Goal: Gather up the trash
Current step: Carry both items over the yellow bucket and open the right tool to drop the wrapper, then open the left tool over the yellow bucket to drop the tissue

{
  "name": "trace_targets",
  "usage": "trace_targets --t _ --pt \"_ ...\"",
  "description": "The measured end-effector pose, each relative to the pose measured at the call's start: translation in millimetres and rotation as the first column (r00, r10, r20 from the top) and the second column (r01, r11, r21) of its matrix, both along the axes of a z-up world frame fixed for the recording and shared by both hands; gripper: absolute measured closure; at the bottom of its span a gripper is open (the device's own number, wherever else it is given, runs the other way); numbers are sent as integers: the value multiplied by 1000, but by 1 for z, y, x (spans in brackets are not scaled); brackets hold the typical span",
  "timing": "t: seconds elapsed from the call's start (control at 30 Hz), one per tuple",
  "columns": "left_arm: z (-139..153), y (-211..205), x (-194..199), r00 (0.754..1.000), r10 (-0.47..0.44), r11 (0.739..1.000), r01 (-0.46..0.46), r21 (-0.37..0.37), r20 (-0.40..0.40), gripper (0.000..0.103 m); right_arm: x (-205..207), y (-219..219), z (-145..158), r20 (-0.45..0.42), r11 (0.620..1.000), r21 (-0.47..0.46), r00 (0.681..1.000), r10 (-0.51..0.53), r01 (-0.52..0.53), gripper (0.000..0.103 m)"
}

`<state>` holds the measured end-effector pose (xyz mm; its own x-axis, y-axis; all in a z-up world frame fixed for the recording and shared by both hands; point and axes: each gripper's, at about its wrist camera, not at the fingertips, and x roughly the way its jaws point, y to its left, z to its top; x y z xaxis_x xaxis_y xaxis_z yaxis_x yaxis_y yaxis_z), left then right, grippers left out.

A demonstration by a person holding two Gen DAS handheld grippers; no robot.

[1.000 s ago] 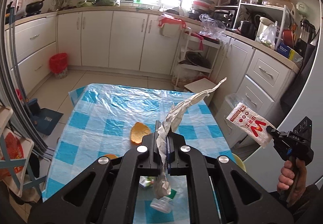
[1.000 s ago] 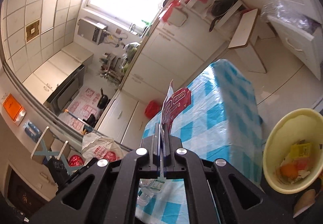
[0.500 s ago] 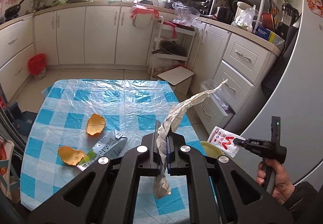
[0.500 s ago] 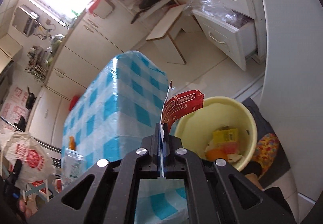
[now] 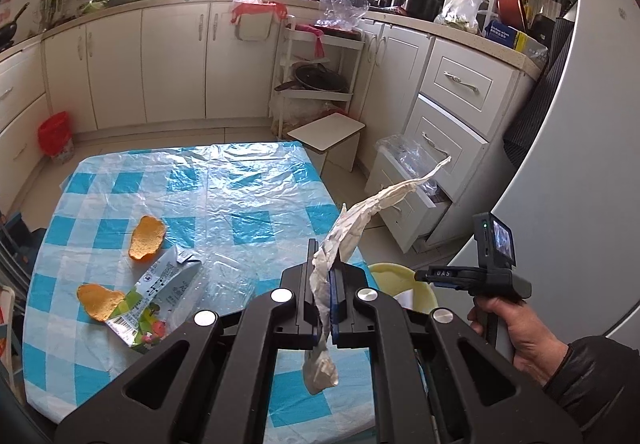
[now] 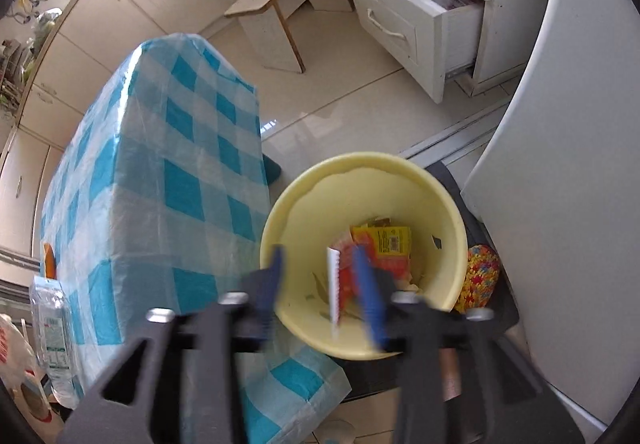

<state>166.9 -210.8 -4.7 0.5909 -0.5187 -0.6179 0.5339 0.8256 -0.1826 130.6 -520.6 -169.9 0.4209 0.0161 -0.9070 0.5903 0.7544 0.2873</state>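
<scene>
My left gripper (image 5: pixel 322 284) is shut on a long crumpled strip of white paper (image 5: pixel 360 212), held above the near right part of the blue-check table (image 5: pixel 248 180). On the table lie two orange peels (image 5: pixel 147 237) (image 5: pixel 100 300), a flattened milk carton (image 5: pixel 160 292) and a clear plastic piece (image 5: pixel 228 280). My right gripper (image 6: pixel 320 264) points down over the yellow bin (image 6: pixel 360 160) beside the table. Its jaws are opening, and a red-and-white wrapper (image 6: pixel 338 280) hangs loose between them above the trash in the bin. In the left wrist view a hand (image 5: pixel 516 332) holds the right gripper (image 5: pixel 424 275) over the bin (image 5: pixel 404 280).
A white fridge (image 6: pixel 560 164) stands right of the bin. Behind it are an open drawer with plastic film (image 6: pixel 420 16) and a small white stool (image 6: pixel 276 0). A colourful pad (image 6: pixel 480 276) lies against the bin. A small red bin (image 5: pixel 56 132) stands by the far cabinets.
The right gripper tipped down over the yellow bin and opened, letting go of the wrapper. The left gripper carried the paper strip across the table toward the bin side.
</scene>
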Motion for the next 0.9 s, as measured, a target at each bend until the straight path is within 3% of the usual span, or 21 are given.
trace_targets --t 0.13,0.23,0.33,0.5,0.67,0.77,0.83,0.9 --pt "-7 -18 -1 999 -27 1000 27 7 -20 99 -3 -5 21 97 999 39 995 -17 13 51" --pt "-13 -36 1 997 -58 998 57 -9 -56 99 -9 -3 56 217 1000 -11 976 -14 17 45" --pt "-21 -58 6 989 -95 995 90 -48 -116 99 -23 -1 92 350 993 -107 937 -18 59 34" --pt "-51 -103 19 968 -128 991 115 -76 -214 99 -49 -11 129 511 978 -122 855 -85 170 33" --pt "-102 -156 37 931 -130 991 118 -56 -340 99 -64 -23 145 585 967 -94 799 -141 239 32" --pt "-124 -185 42 922 -131 991 137 -9 -365 98 -66 -29 145 593 968 -71 791 -153 240 32" --pt "-134 -199 45 914 -134 989 150 14 -382 90 -64 -32 144 589 970 -55 793 -158 235 32" --pt "-140 -206 47 913 -121 989 145 31 -389 64 -62 -32 144 590 972 -38 790 -167 234 32"
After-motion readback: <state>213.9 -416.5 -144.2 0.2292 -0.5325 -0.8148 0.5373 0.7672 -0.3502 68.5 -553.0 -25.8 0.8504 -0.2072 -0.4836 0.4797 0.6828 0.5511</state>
